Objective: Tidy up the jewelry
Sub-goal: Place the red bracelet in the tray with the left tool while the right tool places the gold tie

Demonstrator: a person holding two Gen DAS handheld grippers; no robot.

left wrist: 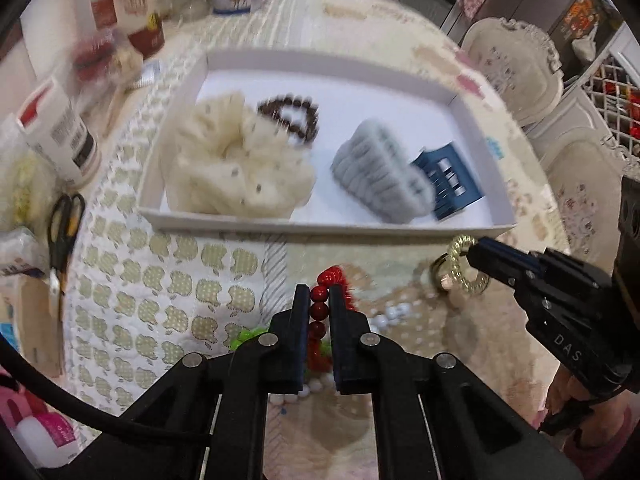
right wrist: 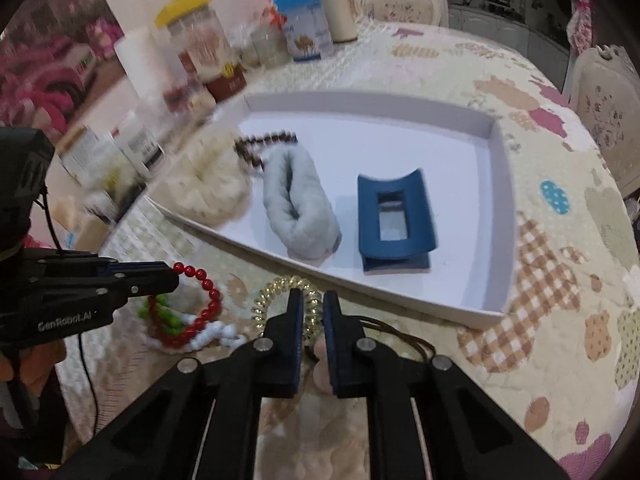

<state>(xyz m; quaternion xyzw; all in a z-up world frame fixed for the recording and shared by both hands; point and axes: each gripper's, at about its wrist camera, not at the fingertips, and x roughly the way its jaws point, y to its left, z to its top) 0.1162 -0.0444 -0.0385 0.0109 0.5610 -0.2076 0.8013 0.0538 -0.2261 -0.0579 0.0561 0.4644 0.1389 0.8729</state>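
Note:
A white tray (left wrist: 466,118) (right wrist: 502,216) holds a cream scrunchie (left wrist: 236,168) (right wrist: 208,192), a dark bead bracelet (left wrist: 294,116) (right wrist: 264,144), a grey fluffy scrunchie (left wrist: 380,176) (right wrist: 300,208) and a blue claw clip (left wrist: 448,182) (right wrist: 394,220). My left gripper (left wrist: 319,304) (right wrist: 174,276) is shut on a red bead bracelet (left wrist: 320,312) (right wrist: 208,300) just in front of the tray. My right gripper (right wrist: 311,308) (left wrist: 472,256) is shut on a clear yellow spiral hair tie (right wrist: 276,300) (left wrist: 464,268). White beads (right wrist: 216,334) and green beads (right wrist: 164,316) lie on the cloth below.
Jars, bottles and a blue-white tin (right wrist: 306,28) crowd the table's far left. Scissors (left wrist: 62,232) lie left of the tray. A gold ring (left wrist: 440,276) and a brown elastic (right wrist: 404,336) lie on the patterned cloth. Chairs (left wrist: 516,68) stand at the right.

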